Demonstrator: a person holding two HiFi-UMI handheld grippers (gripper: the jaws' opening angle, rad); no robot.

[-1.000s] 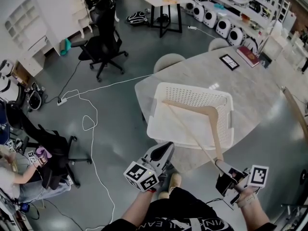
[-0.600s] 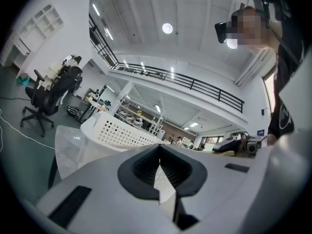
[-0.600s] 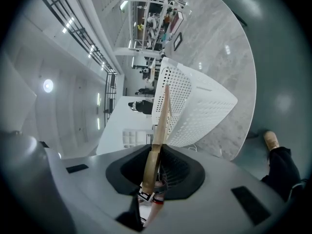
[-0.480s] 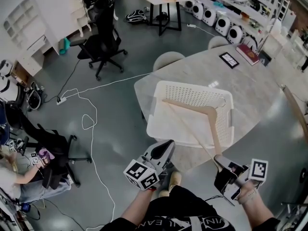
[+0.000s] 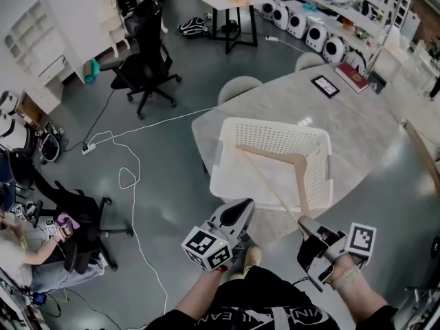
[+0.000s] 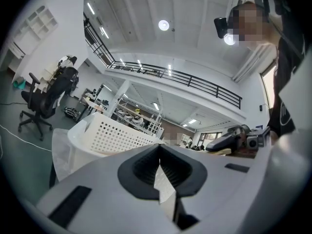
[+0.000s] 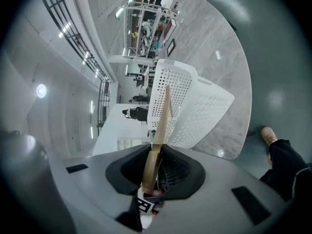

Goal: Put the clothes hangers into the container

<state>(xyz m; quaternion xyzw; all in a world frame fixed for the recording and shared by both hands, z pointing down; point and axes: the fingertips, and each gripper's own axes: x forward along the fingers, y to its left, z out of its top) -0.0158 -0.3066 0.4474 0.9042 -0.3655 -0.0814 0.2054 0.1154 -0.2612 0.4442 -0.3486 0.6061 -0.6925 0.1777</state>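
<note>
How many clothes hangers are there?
1. The wooden hanger reaches over the white basket on the table, its near end clamped in the right gripper. Others may be hidden.

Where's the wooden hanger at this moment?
Head view, right of centre: the wooden hanger lies across the white basket, its near end clamped in the right gripper.

The wooden hanger (image 7: 161, 115) has its near end buried between the jaws of the right gripper (image 7: 156, 160). Ahead of those jaws its far arm merges with the wall of the white basket (image 7: 204, 111), and its hook cannot be made out. Ahead of the left gripper (image 6: 160, 172), the gripper's own body cuts off the basket's lower part. Behind both grippers, the person's forearms (image 5: 199, 298) run off the head view's bottom edge.
</note>
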